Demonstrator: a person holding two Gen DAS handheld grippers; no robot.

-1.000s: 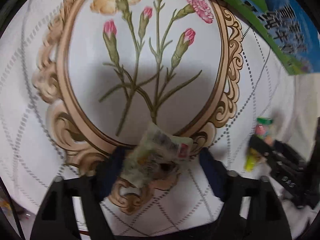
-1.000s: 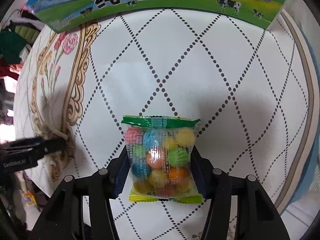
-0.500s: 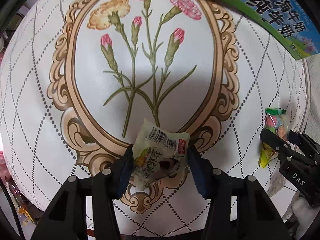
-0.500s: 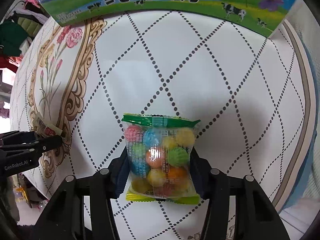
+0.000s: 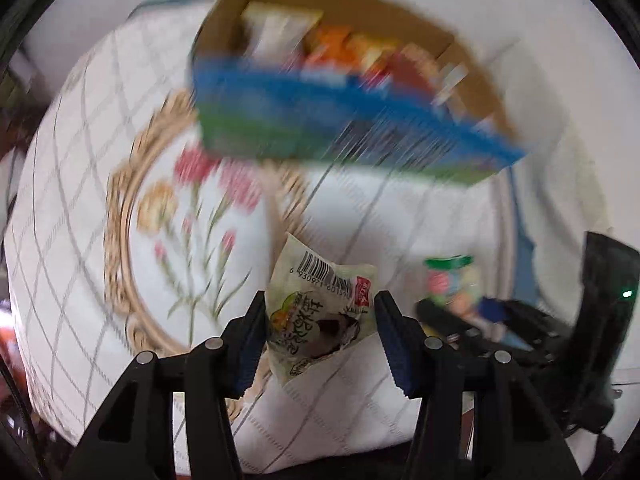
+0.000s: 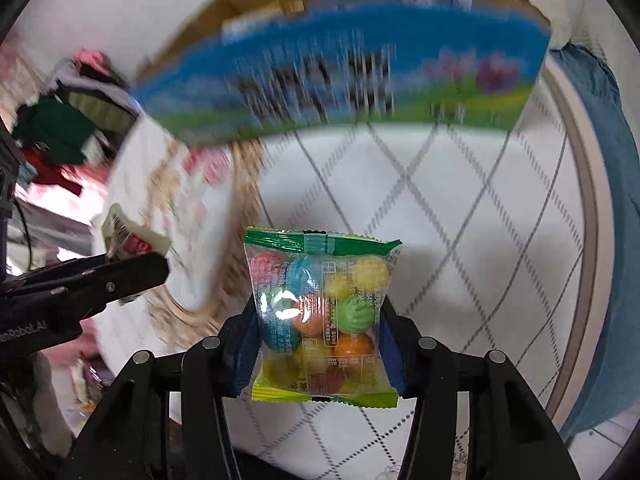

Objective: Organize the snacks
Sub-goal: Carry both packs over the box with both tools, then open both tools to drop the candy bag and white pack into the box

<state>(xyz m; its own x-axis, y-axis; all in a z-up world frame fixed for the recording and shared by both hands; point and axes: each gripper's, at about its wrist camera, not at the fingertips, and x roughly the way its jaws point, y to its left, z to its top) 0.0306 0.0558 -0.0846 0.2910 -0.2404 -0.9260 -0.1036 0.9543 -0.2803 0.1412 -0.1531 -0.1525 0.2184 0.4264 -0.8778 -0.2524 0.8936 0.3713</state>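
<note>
Presently, two snack packets are seen lifted above a white quilted cloth [image 6: 460, 216] printed with a grey diamond grid and a gold-framed oval of pink and yellow flowers [image 5: 188, 216].

The left gripper [image 5: 320, 332] is clamped on a small pale-green crinkled sachet [image 5: 320, 312]. A barcode is printed near its upper edge, a small red square label sits at its upper right corner, and dark Chinese lettering runs over a picture of dark food pieces. The sachet is pinched between blue-padded fingers [image 5: 252, 340] and stands tilted, its top corner leaning left. In the right wrist view the same sachet [image 6: 132, 240] is seen at the left, projecting from the black jaws.

The right gripper [image 6: 316, 344] is closed on a clear plastic packet of multicoloured candy balls [image 6: 320, 316]. The packet has a green sealed strip along the top and a yellow-green strip along the bottom; pink, blue, yellow, orange, green and dark red balls show through the film, with printed text over them. It is held upright, both side edges touching the blue pads [image 6: 390, 344]. From the left wrist view this packet [image 5: 452, 284] appears at the right, blurred.

At the far side an open brown cardboard box [image 5: 348, 76] with a blue and green printed front stands on the cloth. Assorted packets lie inside it, though blur prevents identification.
</note>
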